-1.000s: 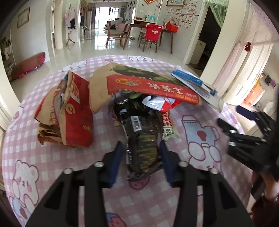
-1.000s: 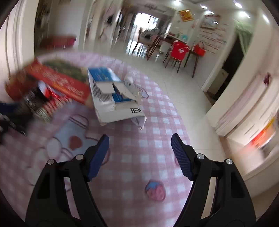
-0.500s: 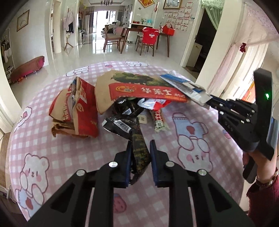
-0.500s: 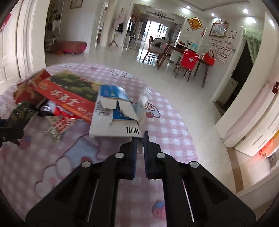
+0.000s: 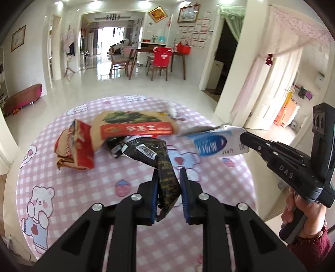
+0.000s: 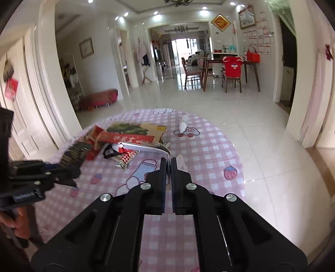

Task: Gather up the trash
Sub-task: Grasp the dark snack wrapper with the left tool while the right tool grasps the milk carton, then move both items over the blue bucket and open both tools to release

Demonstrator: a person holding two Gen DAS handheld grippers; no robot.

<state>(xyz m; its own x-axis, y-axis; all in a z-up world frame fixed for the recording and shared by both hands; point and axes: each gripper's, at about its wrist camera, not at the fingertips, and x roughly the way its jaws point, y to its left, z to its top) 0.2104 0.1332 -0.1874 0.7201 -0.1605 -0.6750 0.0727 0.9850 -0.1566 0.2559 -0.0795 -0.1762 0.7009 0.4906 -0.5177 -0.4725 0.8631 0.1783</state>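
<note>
I am working inside a family home, in an open living and dining area. A glossy tiled floor runs back to a wooden dining table with chairs, one wearing a red cover. Framed pictures and a red diamond ornament hang on the white walls, and recessed ceiling lights glow overhead. Pink lace curtains drape a doorway on the right. A padded bench sits by the left wall. My round table wears a pink checked cloth printed with cartoon bears.
</note>
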